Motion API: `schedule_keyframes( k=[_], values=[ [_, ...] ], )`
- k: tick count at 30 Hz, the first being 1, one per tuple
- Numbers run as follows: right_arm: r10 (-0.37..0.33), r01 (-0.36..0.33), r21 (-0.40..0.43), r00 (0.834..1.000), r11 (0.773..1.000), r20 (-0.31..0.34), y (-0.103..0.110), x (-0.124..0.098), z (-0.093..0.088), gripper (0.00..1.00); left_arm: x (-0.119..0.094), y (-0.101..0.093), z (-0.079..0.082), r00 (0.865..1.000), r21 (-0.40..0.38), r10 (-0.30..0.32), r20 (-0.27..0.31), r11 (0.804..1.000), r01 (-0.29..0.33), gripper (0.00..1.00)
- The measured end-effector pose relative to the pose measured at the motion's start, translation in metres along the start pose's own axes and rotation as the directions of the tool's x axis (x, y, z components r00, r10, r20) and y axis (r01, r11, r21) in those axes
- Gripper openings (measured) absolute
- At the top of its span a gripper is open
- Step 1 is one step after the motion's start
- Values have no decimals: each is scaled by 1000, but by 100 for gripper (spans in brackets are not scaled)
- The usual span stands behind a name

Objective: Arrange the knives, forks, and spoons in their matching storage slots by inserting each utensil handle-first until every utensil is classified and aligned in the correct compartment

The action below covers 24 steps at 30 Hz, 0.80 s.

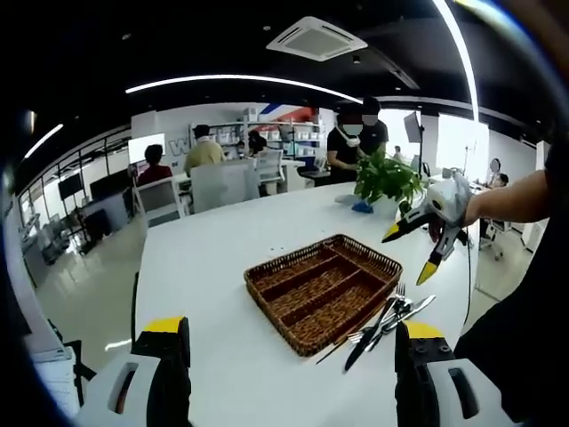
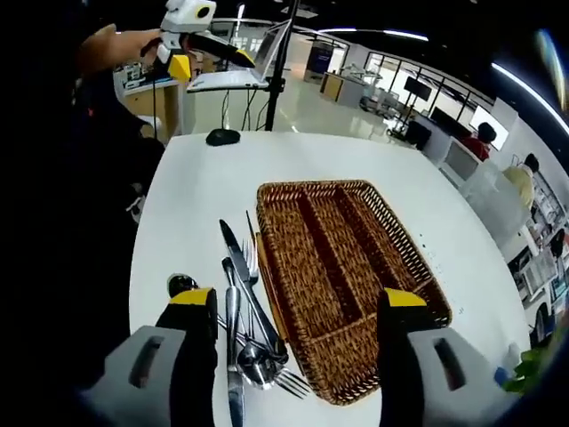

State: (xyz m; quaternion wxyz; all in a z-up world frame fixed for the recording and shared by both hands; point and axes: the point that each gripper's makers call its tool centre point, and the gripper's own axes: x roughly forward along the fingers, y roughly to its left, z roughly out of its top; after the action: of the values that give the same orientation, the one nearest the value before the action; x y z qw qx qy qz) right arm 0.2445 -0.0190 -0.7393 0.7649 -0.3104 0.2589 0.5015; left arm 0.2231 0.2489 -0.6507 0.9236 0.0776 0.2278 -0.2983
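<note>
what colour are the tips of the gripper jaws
Yellow on black, clearest in the right gripper view on the right gripper; the woven brown wicker tray lies behind.

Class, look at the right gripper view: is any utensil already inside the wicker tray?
No: the wicker tray is bare, and the utensils lie beside it.

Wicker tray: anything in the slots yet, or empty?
Empty. The wicker tray shows bare weave in all its compartments; the utensils lie piled on the table beside its edge.
</note>
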Motion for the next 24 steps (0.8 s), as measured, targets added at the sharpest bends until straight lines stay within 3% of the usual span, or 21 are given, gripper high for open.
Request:
schedule_keyframes(
  k=[6,24],
  values=[
    [46,-44,-47,999,998,30,11,13,-5,63,-1,-4,-4,1000,5,1,-19,1000,-1,100],
    [179,-183,-77,983,980,-49,38,47,-39,43,-18,-1,-11,999,26,34,-28,999,-34,100]
  ],
)
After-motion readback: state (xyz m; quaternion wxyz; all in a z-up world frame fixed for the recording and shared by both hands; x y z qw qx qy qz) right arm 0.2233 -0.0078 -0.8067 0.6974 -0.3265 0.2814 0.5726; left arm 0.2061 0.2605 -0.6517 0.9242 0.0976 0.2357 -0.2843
